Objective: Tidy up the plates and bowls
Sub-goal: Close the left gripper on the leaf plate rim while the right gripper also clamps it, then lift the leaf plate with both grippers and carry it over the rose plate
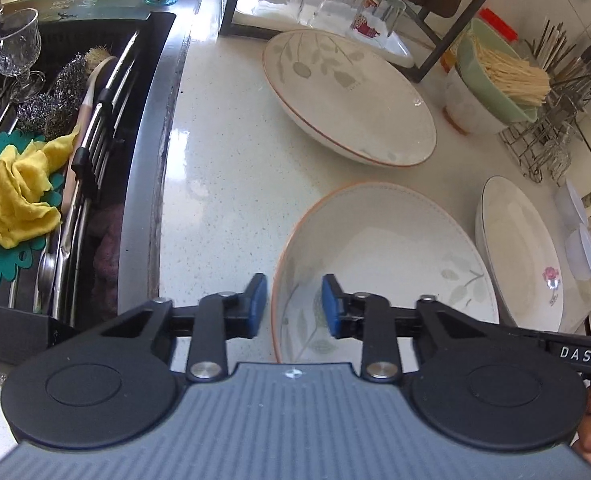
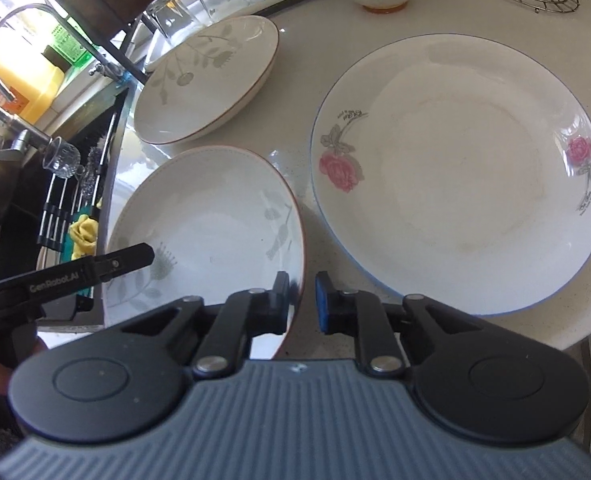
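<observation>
Left wrist view: a shallow leaf-patterned bowl [image 1: 387, 264] with an orange rim sits on the pale countertop [image 1: 223, 200]. The left gripper [image 1: 294, 306] straddles the bowl's left rim, one blue pad outside and one inside, with a gap showing at each pad, so it is not yet pinching. In the right wrist view, the right gripper [image 2: 302, 300] has its jaws nearly pressed together around the same bowl's right rim; whether the pads touch it is unclear. A rose plate [image 2: 459, 172] lies just right of the bowl, a second leaf-patterned plate [image 1: 347, 96] behind it. The sink [image 1: 75, 152] edge runs along the left, with bare counter between.
</observation>
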### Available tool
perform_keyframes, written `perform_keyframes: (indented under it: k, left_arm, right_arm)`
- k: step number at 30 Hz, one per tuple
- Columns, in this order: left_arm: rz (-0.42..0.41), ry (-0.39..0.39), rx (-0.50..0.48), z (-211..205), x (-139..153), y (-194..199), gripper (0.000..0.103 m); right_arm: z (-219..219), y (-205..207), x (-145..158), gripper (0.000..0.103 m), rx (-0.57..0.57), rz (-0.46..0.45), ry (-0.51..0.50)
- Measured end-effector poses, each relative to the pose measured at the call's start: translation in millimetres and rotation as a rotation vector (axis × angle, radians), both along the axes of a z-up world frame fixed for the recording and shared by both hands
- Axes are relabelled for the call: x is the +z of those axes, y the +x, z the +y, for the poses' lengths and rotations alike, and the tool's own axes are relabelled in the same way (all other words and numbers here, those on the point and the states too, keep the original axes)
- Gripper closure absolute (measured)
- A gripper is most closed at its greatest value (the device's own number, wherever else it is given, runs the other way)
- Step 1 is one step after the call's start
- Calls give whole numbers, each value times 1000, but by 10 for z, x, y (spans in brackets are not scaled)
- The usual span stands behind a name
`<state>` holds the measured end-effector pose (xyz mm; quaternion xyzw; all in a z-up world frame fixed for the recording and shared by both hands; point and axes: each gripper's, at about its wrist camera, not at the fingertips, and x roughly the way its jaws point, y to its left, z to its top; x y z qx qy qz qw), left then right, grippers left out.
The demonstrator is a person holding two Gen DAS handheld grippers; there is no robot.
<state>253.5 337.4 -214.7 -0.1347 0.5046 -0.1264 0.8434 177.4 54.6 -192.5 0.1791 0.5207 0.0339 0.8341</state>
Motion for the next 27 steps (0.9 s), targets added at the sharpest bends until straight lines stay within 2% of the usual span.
perform_keyframes:
  k: [4, 6, 11, 20, 27]
  left_arm:
    - [-1, -29, 7, 44, -33, 11, 83]
    - [18, -57, 16, 78, -35, 21, 83]
    - [33, -57, -6, 121, 51, 15, 85]
    - [24, -99, -52, 168, 516, 74, 85]
    - [-13, -118, -121, -94, 810, 221, 85]
  right_arm:
    - [29, 4, 10, 91, 6, -10, -5]
    - [13, 9, 12, 91, -3, -1, 7]
    - [-24, -12, 62, 91, -14, 11, 62]
    - [-93, -64, 368, 91, -46, -10, 113]
    - [-325, -63, 600, 91, -89, -68, 105]
